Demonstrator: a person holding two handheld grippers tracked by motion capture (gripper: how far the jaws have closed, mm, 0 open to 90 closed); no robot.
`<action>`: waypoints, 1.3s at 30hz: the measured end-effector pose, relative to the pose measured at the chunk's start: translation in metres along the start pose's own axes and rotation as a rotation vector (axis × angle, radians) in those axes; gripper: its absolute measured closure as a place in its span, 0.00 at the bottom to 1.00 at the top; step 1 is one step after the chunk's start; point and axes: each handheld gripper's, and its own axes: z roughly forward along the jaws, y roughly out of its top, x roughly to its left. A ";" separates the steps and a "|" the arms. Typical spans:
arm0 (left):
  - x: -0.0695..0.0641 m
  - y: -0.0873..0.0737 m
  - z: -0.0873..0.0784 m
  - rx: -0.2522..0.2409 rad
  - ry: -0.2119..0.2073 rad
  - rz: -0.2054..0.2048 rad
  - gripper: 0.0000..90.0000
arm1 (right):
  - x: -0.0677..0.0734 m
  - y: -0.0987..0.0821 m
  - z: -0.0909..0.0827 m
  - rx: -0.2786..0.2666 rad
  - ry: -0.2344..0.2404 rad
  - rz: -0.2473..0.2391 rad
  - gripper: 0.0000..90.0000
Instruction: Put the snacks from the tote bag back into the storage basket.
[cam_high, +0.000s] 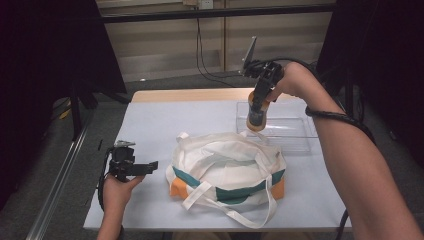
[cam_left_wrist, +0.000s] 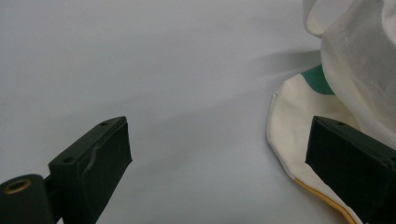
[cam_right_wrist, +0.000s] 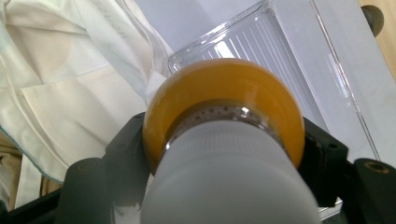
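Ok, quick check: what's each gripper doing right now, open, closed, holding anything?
Left gripper: open, holding nothing, beside the bag.
Right gripper: closed on the orange bottle.

The table (cam_high: 150, 125) has a pale, matte top sheet, with a strip of bare wood showing along its far edge. Lying directly on it near the middle, toward the near edge, is a slumped cream cloth bag (cam_high: 227, 172) with green and orange panels, its straps trailing onto the sheet at the front. A clear plastic tray (cam_high: 292, 131) with a ribbed floor sits flat at the far right, just beside the bag's far right corner.
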 end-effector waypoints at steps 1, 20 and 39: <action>0.000 0.000 0.000 0.002 -0.001 0.003 0.07 | -0.001 0.001 0.002 -0.004 -0.001 -0.007 0.34; -0.002 0.000 0.001 -0.003 0.003 0.000 0.07 | 0.001 0.009 0.022 -0.002 0.015 -0.033 0.34; -0.001 0.000 0.000 0.004 0.001 0.009 0.07 | 0.005 0.016 0.037 0.007 0.020 -0.061 0.34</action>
